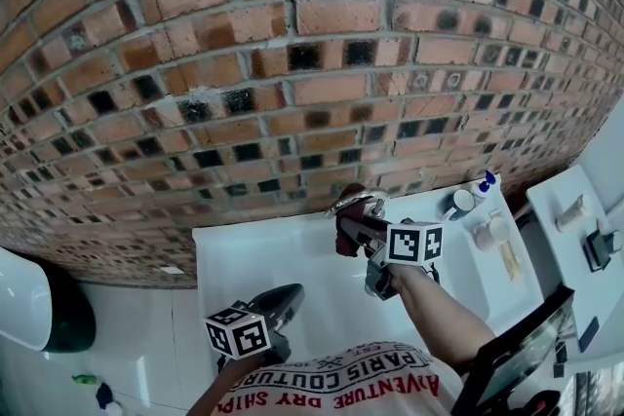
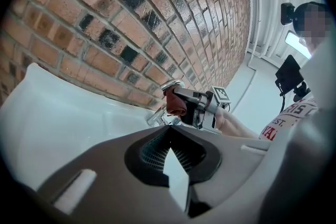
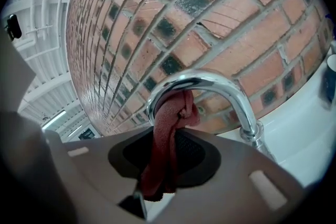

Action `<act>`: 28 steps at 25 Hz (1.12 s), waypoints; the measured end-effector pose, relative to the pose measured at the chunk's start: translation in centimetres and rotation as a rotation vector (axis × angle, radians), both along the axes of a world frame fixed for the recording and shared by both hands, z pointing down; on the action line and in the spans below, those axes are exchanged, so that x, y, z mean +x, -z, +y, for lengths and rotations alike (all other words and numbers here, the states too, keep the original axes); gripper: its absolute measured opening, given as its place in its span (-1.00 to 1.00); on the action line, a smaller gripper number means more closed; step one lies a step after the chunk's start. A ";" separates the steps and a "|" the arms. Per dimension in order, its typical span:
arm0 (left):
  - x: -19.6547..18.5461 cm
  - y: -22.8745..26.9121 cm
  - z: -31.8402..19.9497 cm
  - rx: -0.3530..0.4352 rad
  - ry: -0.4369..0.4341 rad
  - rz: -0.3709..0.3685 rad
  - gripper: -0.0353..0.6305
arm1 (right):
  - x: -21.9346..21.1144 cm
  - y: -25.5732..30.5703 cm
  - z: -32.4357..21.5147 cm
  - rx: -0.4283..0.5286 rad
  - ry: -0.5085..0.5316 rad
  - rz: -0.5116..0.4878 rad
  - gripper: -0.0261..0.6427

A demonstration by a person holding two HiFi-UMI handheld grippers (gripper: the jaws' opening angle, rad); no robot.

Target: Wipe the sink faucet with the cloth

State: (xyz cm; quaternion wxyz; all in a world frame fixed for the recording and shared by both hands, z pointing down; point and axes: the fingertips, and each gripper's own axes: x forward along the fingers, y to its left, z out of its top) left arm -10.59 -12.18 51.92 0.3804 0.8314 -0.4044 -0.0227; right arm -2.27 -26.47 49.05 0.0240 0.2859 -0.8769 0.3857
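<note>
A curved chrome faucet (image 1: pixel 353 201) (image 3: pixel 220 84) stands at the back of the white sink (image 1: pixel 253 258), against the brick wall. A dark red cloth (image 1: pixel 346 237) (image 3: pixel 167 149) hangs bunched from my right gripper (image 1: pixel 353 227) (image 3: pixel 168 136), which is shut on it. The cloth's top presses against the underside of the spout's arch. The left gripper view shows the faucet (image 2: pixel 170 84), the cloth (image 2: pixel 176 104) and the right gripper from the side. My left gripper (image 1: pixel 288 295) (image 2: pixel 168 136) hovers over the basin's near left part, shut and holding nothing.
The brick wall (image 1: pixel 292 63) rises right behind the faucet. Small bottles (image 1: pixel 460 203) and jars stand on the sink's right ledge. A white shelf (image 1: pixel 575 239) with items and a dark screen (image 1: pixel 517 351) are at the right. A white fixture (image 1: pixel 19 297) sits at the far left.
</note>
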 end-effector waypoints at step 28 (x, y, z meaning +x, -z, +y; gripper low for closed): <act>-0.6 1.8 1.8 0.040 0.039 -0.067 -0.88 | -1.6 -2.4 15.0 -0.045 0.334 0.002 -0.63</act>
